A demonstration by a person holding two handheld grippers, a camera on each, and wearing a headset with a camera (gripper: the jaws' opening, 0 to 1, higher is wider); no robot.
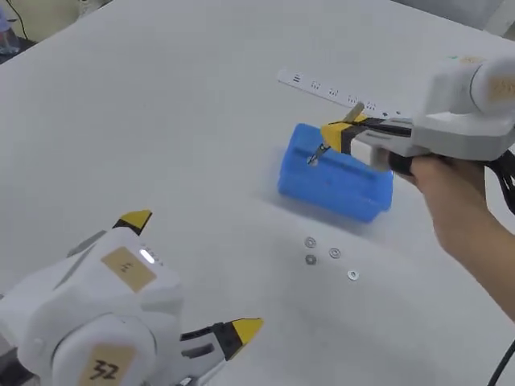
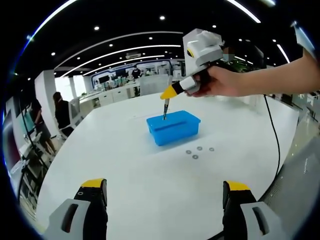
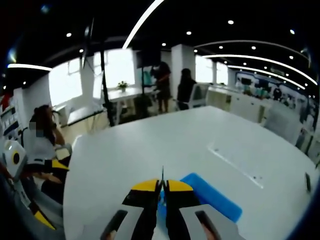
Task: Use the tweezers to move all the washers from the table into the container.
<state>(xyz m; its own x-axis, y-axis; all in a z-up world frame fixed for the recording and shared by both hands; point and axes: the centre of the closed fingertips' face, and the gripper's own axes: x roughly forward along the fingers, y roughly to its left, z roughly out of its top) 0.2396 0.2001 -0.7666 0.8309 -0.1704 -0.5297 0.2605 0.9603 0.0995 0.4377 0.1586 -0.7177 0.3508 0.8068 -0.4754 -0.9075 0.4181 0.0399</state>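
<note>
My right gripper (image 1: 336, 133) is shut on thin metal tweezers (image 1: 316, 154), whose tip hangs just over the blue container (image 1: 334, 183). Whether the tip pinches a washer is too small to tell. Several small washers (image 1: 311, 259) lie on the white table in front of the container. My left gripper (image 1: 191, 273) hovers open and empty at the near left. The left gripper view has the container (image 2: 173, 127), the tweezers (image 2: 165, 107), the washers (image 2: 199, 149) and its own wide-apart jaws. In the right gripper view the closed jaws clamp the tweezers (image 3: 162, 174) above the container (image 3: 212, 200).
A white power strip (image 1: 338, 92) lies on the table behind the container. The white table (image 1: 161, 121) stretches wide to the left and far side. People and desks stand in the room well beyond the table.
</note>
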